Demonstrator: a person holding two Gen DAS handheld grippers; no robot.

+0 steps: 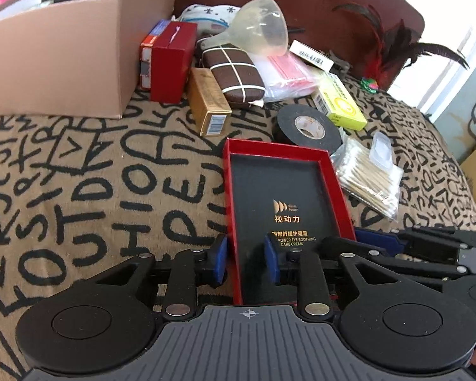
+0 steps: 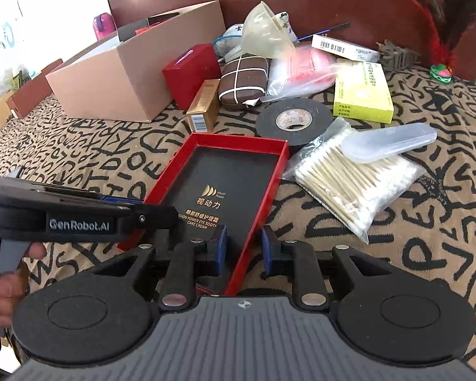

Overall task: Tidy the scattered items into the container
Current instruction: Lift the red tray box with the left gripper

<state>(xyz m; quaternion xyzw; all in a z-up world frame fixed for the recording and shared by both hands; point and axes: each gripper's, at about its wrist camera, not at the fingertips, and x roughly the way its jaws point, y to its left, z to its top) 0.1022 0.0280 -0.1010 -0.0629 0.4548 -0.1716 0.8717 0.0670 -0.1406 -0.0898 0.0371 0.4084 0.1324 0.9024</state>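
The shallow red cardboard tray with black printed base (image 1: 282, 197) is straddled at its near rim by both grippers. The left gripper (image 1: 246, 262) brackets the left wall, jaws parted; the right gripper (image 2: 243, 249) brackets the right wall likewise. Contact cannot be told.

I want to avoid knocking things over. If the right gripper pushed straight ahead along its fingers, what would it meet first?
The right gripper already straddles the right wall of the red-rimmed box lid, jaws open. Going straight on, it would slide along that wall; beyond it probably lies the black tape roll, though depth is unclear.

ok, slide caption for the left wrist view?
Left hand-held gripper straddling the left wall of the red box lid, open.
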